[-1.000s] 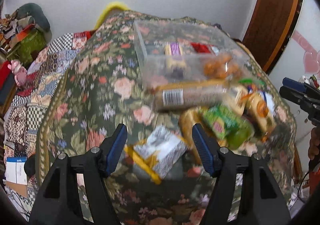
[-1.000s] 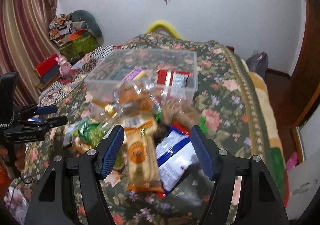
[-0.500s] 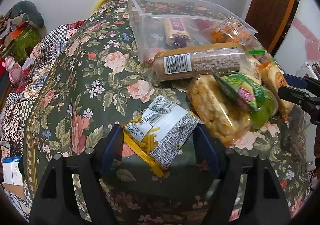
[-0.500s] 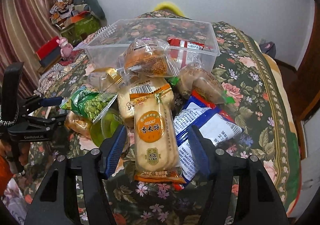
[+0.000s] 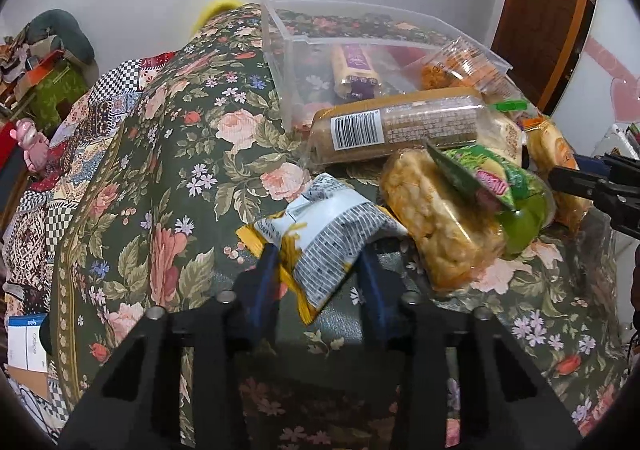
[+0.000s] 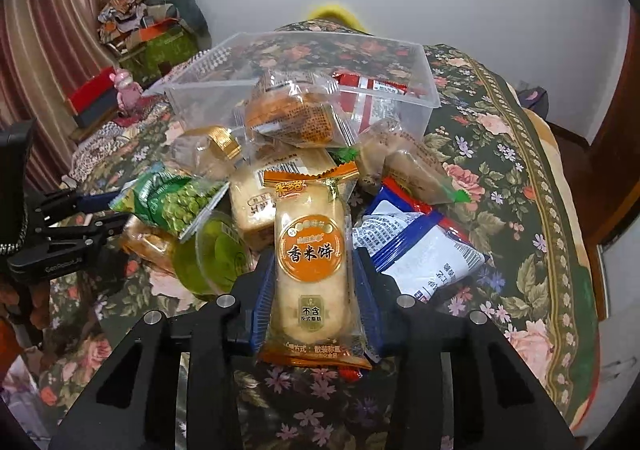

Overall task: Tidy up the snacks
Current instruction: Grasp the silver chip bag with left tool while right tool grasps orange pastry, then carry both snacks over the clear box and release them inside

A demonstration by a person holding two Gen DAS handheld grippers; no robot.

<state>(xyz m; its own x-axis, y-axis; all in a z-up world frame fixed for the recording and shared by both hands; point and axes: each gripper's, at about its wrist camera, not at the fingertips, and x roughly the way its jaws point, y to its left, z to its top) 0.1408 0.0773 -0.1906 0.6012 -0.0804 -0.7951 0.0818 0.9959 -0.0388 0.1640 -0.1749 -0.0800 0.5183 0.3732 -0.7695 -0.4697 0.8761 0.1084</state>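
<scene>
On a floral cloth (image 5: 168,185) of dark green with pink roses, we see the snacks heaped before a clear bin (image 6: 416,89). Whether a bed or a table lies under the cloth, we cannot tell.

At far left, clutter stands against a white wall: a green box (image 6: 164,45), a red box (image 6: 90,99), a pink toy (image 6: 128,87), and a striped curtain (image 6: 44,49) behind them.

Our left gripper (image 5: 318,264) has just been closing and now pinches a white-and-yellow pack (image 5: 324,238) at the near left edge of the heap. Just right of it lie a puffed-rice pack (image 5: 436,221), a green pea bag (image 6: 172,201) and a green jelly cup (image 6: 218,250), with a long barcoded roll (image 5: 400,125) behind them.

Our right gripper (image 6: 312,274) has also just been closing and is clamped on the orange rice-cracker pack (image 6: 312,250), which lies lengthwise between the blue pads. A blue-and-white pack (image 6: 416,246) touches it on the right.

In the bin lie a purple bar (image 5: 354,65) and a red pack (image 6: 372,83). At far right stands a brown door (image 5: 544,9).
</scene>
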